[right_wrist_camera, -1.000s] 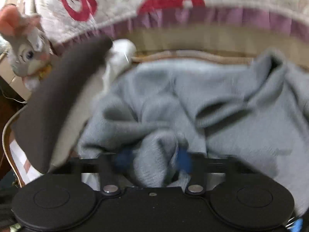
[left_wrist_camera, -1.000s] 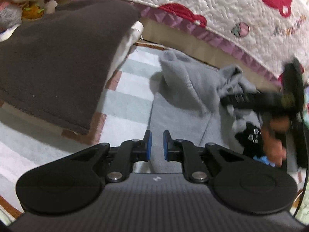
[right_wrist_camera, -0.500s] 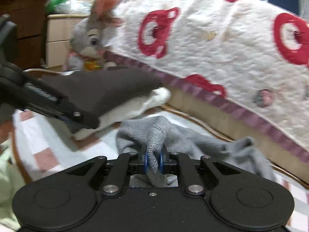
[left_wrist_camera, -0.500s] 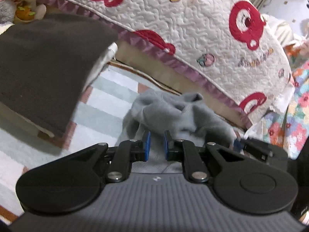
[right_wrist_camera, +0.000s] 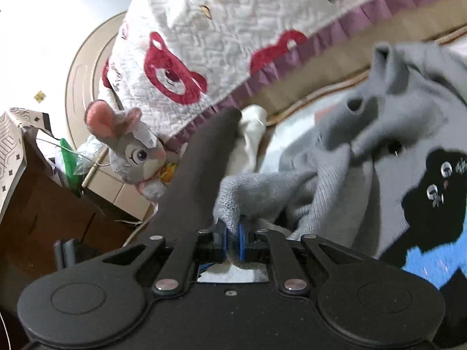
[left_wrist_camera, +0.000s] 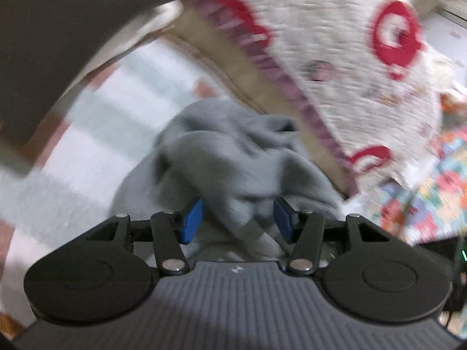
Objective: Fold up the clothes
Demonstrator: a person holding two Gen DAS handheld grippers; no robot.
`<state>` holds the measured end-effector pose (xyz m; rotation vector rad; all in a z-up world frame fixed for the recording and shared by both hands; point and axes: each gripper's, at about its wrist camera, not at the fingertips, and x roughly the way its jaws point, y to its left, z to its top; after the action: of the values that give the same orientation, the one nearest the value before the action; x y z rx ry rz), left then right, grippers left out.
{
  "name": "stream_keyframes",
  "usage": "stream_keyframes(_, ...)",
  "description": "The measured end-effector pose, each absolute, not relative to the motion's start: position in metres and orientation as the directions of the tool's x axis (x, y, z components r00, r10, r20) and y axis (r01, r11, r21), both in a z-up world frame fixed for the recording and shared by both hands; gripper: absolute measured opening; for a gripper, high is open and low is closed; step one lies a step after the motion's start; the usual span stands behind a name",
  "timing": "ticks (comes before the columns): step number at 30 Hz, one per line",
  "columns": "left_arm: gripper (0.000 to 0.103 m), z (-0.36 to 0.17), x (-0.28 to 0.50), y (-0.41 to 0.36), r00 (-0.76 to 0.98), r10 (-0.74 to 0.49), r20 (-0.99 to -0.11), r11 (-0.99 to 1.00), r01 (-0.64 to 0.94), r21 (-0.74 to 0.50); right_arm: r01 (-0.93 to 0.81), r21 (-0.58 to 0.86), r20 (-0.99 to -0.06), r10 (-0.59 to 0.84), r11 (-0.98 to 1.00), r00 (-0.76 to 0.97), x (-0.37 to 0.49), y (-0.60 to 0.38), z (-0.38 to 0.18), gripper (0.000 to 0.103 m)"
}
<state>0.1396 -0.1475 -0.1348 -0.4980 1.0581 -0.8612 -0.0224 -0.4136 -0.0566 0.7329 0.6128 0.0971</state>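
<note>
- The grey sweater [right_wrist_camera: 379, 157] lies bunched on the striped bed sheet [left_wrist_camera: 96, 122], near the quilt [left_wrist_camera: 335, 43].
- Your right gripper [right_wrist_camera: 232, 237] pinches its edge; your left gripper [left_wrist_camera: 238, 221] is spread around a fold.
- Judged: you're spreading it; clench left, pull flat.

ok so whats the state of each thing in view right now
left hand-held gripper: open, grey fabric between its pads
right hand-held gripper: shut on a fold of the sweater
grey sweater: crumpled, unfolded, black cat print showing
quilt: draped behind the sweater
plush rabbit: beside the quilt, untouched
dark blanket: lying left of the sweater
</note>
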Motion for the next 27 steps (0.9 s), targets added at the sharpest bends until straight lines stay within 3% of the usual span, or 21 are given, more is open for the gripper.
stream_keyframes(3, 0.051, -0.15, 0.147, -0.148, 0.23, -0.787, -0.573, 0.617, 0.317, -0.72, 0.133, 0.637, -0.529, 0.304, 0.759, 0.792, -0.021, -0.41, -0.071, 0.01)
stream_keyframes(6, 0.052, -0.165, 0.153, -0.145, 0.172, -0.781, -0.6, 0.624, 0.219, -0.75, 0.071, 0.517, -0.604, 0.305, 0.853, 0.736, -0.018, -0.389, -0.071, 0.01)
stream_keyframes(7, 0.052, -0.167, 0.152, -0.14, 0.148, -0.807, -0.572, 0.59, 0.191, -0.784, 0.044, 0.473, -0.628, 0.301, 0.88, 0.718, -0.018, -0.381, -0.073, 0.01)
stream_keyframes(10, 0.052, -0.159, 0.141, -0.131, 0.129, -0.843, -0.523, 0.537, 0.267, -0.8, -0.004, 0.397, -0.668, 0.291, 0.918, 0.685, -0.016, -0.365, -0.079, 0.01)
stream_keyframes(12, 0.052, -0.157, 0.137, -0.135, 0.117, -0.836, -0.535, 0.541, 0.337, -0.771, -0.026, 0.359, -0.681, 0.282, 0.933, 0.676, -0.014, -0.358, -0.082, 0.01)
stream_keyframes(19, 0.06, -0.157, 0.137, -0.146, 0.033, -0.814, -0.579, 0.552, 0.352, -0.756, -0.109, 0.206, -0.722, 0.226, 0.973, 0.654, -0.013, -0.339, -0.086, 0.01)
stream_keyframes(23, 0.064, -0.137, 0.129, -0.146, -0.015, -0.84, -0.543, 0.481, 0.444, -0.756, -0.105, 0.149, -0.726, 0.181, 0.983, 0.663, -0.014, -0.335, -0.087, 0.01)
stream_keyframes(27, 0.062, -0.138, 0.126, -0.162, 0.047, -0.766, -0.641, 0.566, 0.523, -0.638, -0.144, 0.113, -0.715, 0.181, 0.983, 0.676, -0.013, -0.321, -0.081, 0.01)
